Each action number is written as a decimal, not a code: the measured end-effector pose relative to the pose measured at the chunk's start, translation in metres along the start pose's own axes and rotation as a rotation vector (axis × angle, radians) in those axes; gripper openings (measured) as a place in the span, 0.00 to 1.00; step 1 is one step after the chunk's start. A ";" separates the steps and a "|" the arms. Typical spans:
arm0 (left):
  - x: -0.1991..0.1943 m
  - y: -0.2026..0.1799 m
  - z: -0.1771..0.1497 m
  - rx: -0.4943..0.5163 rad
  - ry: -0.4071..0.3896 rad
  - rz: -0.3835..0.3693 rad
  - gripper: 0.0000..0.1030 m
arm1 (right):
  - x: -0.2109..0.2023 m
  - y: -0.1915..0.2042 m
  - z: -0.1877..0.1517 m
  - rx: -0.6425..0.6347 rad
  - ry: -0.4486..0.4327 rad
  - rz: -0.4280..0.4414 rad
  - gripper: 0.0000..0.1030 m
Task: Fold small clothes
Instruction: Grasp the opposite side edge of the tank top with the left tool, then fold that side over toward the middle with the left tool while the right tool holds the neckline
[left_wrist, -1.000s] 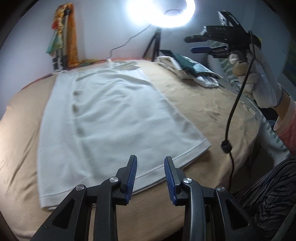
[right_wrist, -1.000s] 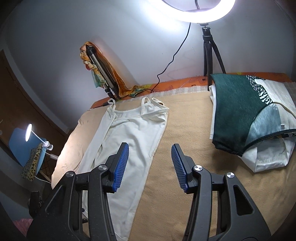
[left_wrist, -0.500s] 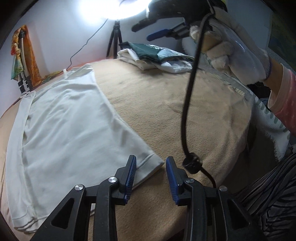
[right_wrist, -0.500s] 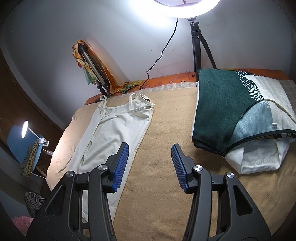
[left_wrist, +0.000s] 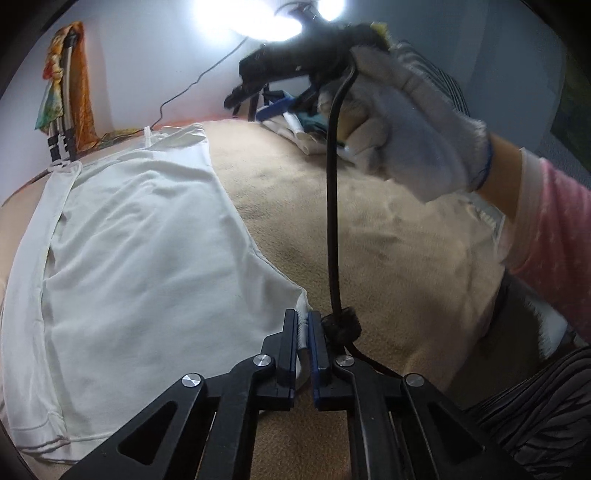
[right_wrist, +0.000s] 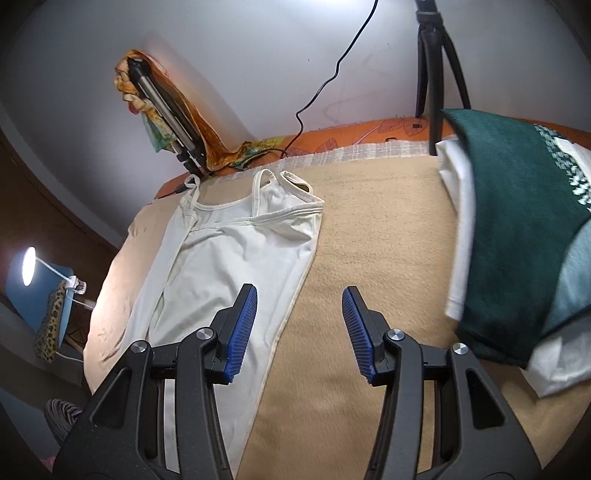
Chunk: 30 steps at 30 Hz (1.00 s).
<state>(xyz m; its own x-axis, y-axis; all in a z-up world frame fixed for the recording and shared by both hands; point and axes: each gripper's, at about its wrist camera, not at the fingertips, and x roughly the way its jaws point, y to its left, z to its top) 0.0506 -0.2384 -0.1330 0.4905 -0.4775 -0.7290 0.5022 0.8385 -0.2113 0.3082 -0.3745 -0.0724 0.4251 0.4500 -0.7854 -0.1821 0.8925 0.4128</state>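
A white camisole (left_wrist: 140, 240) lies flat on the tan blanket, straps at the far end; it also shows in the right wrist view (right_wrist: 236, 258). My left gripper (left_wrist: 303, 325) is shut on the camisole's near right hem corner. My right gripper (right_wrist: 299, 325) is open and empty, hovering above the blanket beside the camisole's right edge, near its upper half. In the left wrist view the right gripper (left_wrist: 266, 96) is held up in a gloved hand, its cable hanging down.
A stack of folded clothes, dark green on top (right_wrist: 517, 229), lies at the far right of the blanket (right_wrist: 369, 240). A ring-light tripod (right_wrist: 432, 74) and a draped tripod (right_wrist: 166, 107) stand by the wall. A lamp (right_wrist: 29, 266) glows left.
My left gripper has closed on the camisole's hem corner. My right gripper has moved lower and nearer to the camisole's right edge, still open.
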 end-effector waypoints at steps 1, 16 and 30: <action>-0.003 0.003 0.000 -0.014 -0.008 -0.004 0.02 | 0.009 0.000 0.003 0.007 0.004 0.000 0.49; -0.007 0.024 0.004 -0.100 -0.028 -0.065 0.02 | 0.109 -0.006 0.043 0.050 0.072 -0.055 0.08; -0.042 0.059 -0.006 -0.195 -0.082 -0.088 0.02 | 0.096 0.057 0.067 -0.051 0.085 -0.124 0.05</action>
<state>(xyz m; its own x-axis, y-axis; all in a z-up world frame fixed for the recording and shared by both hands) 0.0550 -0.1672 -0.1189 0.5110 -0.5637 -0.6489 0.4019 0.8240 -0.3993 0.3980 -0.2826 -0.0938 0.3706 0.3358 -0.8660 -0.1788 0.9407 0.2883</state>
